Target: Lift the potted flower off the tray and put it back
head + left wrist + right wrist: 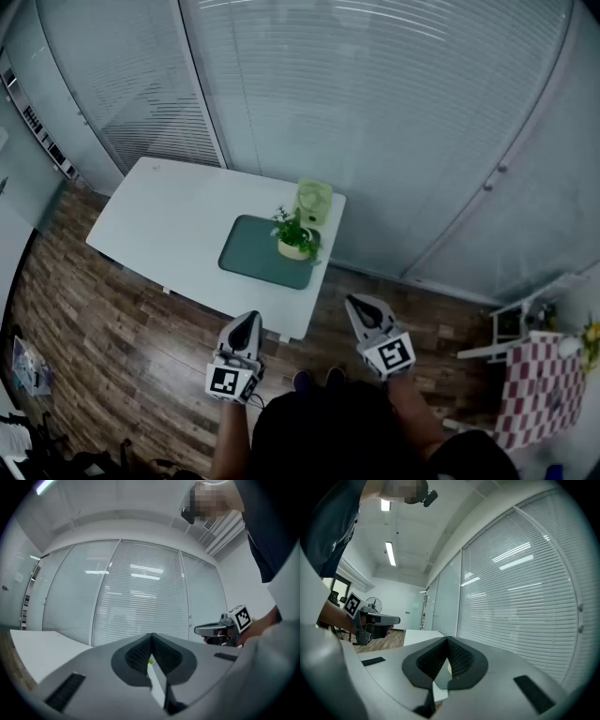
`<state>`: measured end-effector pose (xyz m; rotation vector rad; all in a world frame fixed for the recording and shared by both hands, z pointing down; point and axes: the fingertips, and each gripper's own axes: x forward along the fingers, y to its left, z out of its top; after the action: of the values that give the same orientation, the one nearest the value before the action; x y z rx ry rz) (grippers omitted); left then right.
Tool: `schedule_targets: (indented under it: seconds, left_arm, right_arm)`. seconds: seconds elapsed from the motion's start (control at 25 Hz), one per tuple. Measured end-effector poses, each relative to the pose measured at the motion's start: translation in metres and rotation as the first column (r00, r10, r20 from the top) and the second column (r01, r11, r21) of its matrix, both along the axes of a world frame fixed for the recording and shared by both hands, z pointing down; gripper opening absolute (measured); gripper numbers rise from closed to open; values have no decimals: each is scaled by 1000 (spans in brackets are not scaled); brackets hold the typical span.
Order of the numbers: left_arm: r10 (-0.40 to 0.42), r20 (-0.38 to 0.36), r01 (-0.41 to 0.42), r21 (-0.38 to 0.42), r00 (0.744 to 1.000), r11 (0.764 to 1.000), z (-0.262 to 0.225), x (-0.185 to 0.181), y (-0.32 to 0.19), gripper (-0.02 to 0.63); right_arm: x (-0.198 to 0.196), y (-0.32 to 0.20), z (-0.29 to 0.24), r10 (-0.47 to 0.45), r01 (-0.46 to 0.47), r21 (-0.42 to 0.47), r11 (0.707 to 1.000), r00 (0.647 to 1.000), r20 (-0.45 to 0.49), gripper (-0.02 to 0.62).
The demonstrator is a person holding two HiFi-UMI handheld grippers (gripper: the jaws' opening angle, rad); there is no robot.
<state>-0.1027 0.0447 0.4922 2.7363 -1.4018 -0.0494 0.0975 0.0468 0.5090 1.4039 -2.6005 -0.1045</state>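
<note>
Matt plastic, smooth table, grained wood
The table [159, 220] is finished smooth and white, the tray [248, 251] matt dark green — the floor [112, 337] is laid in faintly glossy wood planks. The left gripper [248, 320] and right gripper [357, 303] are shelled in matt grey plastic, with dark ribbed pads [136, 656]. The walls [394, 122] are glazed and smooth.
</note>
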Motion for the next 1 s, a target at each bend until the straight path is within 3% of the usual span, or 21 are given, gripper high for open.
schedule_targets:
  seconds: [0.6,0.8,1.0]
  left_arm:
    - [31,27,-30,-15,999,999,11,-16,-6,6]
    - [42,106,-45,20,993,999,8,-16,-7,6]
    - [39,89,-41,27,995,999,7,-16,-10,6]
  right_arm:
    - [-11,0,10,38,-38,0,999,998,44,2]
    - [-24,0,12,5,-5,-7,1000,999,38,3]
    - [-20,-6,7,46,-48,22,999,995,85,5]
